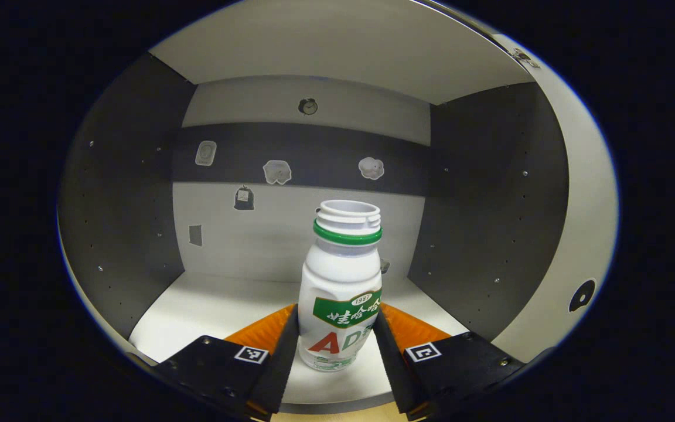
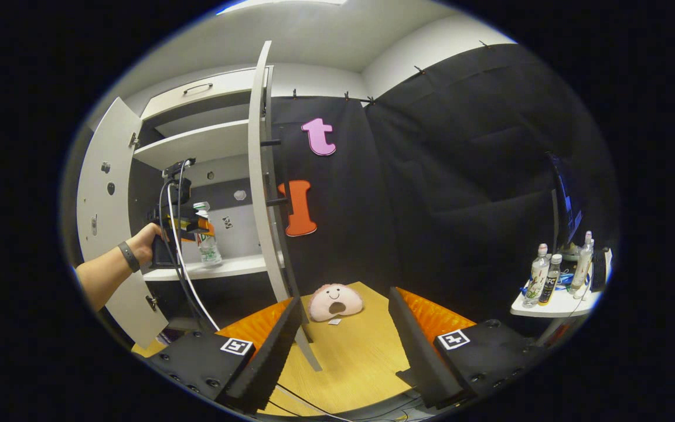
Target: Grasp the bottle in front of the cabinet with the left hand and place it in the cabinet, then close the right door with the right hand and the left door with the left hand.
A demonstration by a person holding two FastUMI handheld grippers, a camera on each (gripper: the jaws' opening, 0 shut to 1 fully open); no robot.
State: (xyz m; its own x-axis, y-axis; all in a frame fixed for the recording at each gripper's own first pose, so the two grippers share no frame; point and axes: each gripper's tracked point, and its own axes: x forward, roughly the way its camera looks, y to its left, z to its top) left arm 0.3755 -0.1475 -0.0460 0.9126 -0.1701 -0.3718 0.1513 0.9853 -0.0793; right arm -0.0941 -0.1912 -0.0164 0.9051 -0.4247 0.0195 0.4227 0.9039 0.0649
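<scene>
Setting bottle point(image 1: 340, 293) on cabinet shelf point(image 1: 208, 305): left claw point(image 1: 337, 346) grips it upright. Lower until base sits, then release. Right claw point(image 2: 343, 346) open, idle above desk point(image 2: 349, 357).

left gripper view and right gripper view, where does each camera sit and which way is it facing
Left gripper view: rides on the left tongs, looking into the grey cabinet; its two fingers grip the white plastic bottle with green neck ring.
Right gripper view: rides on the right tongs, held back over the wooden table, facing the booth; its fingers are apart, and a hand holds the left tongs at the shelf.
Shared: the bottle and the cabinet.
</scene>
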